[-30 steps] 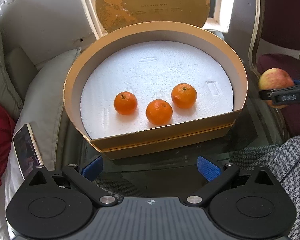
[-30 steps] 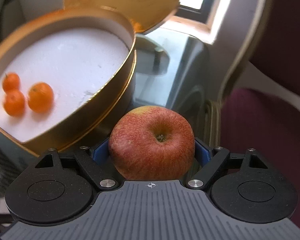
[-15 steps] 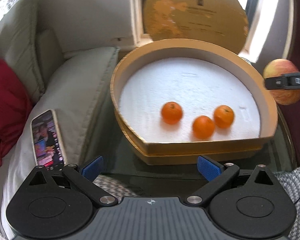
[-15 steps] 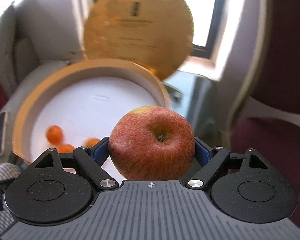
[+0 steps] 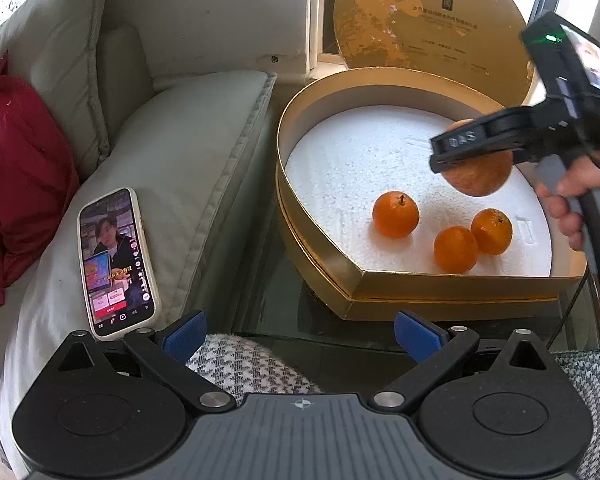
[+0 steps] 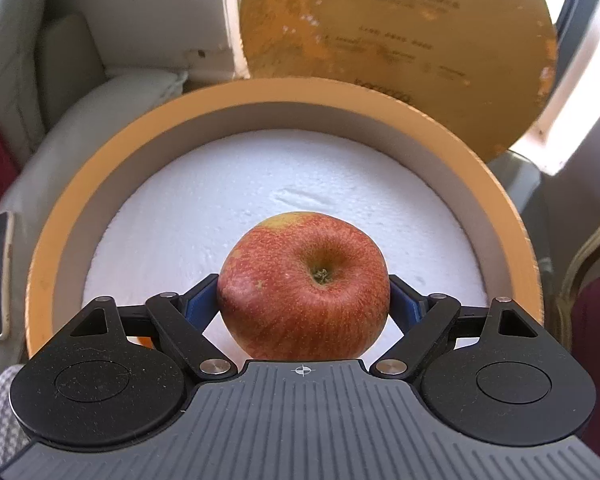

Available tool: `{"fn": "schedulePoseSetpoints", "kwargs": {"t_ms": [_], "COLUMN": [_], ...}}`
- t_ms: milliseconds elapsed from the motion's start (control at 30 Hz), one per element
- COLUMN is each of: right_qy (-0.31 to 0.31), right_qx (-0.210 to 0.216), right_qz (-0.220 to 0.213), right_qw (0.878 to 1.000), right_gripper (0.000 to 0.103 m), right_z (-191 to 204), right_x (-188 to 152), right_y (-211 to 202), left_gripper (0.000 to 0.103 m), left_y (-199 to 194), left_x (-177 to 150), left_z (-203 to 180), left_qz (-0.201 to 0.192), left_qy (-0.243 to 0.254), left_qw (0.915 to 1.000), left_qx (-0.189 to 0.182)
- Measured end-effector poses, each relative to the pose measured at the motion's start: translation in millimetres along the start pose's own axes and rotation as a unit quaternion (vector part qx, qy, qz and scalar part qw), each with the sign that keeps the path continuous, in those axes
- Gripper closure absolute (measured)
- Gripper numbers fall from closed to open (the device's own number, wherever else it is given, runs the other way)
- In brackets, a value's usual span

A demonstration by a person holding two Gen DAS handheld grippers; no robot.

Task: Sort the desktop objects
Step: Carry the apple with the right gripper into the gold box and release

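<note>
Daylight from the window [image 6: 580, 60] behind — glare there; my views bend at the edges, right view slightly blurred.

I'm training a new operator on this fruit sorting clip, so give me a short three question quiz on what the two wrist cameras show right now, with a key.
1. Multiple choice: what does the right gripper hold? A) an orange B) an apple C) a phone
2. True or false: the left gripper is shut on an orange.
3. Fill in: the number of oranges lying on the white foam in the gold box is ____.

Key
1. B. The blue pads press on both sides of the apple, above the foam.
2. False. Its jaws stand apart with nothing between them.
3. Three: orange one, orange two, orange three.
</note>
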State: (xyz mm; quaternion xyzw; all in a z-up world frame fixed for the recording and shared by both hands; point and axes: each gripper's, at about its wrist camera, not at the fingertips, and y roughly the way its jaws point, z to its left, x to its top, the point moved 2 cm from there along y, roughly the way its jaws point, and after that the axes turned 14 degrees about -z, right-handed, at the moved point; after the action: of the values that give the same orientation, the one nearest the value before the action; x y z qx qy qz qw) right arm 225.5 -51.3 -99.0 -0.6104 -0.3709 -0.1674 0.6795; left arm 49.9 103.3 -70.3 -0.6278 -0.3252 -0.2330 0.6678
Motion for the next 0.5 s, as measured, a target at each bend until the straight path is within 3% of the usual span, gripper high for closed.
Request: {"fn": "schedulePoseSetpoints", "kwargs": {"t_ms": [500], "right_qy": [0.005], "right_qx": [-0.031], "right_qz": [0.051], "right_qw": [0.998], "right_gripper": [0.016], "right_z": [20.4], "right_x": [-9.6], "right_y": [36.9], "left_gripper": [0.002], "left_y": [1.9], "left_x": [-5.0], "left_z": [6.5], "left_qz": [0.006], "left_qy": [-0.009], "left_qw": [0.9999], "left_qx": [-0.005]}}
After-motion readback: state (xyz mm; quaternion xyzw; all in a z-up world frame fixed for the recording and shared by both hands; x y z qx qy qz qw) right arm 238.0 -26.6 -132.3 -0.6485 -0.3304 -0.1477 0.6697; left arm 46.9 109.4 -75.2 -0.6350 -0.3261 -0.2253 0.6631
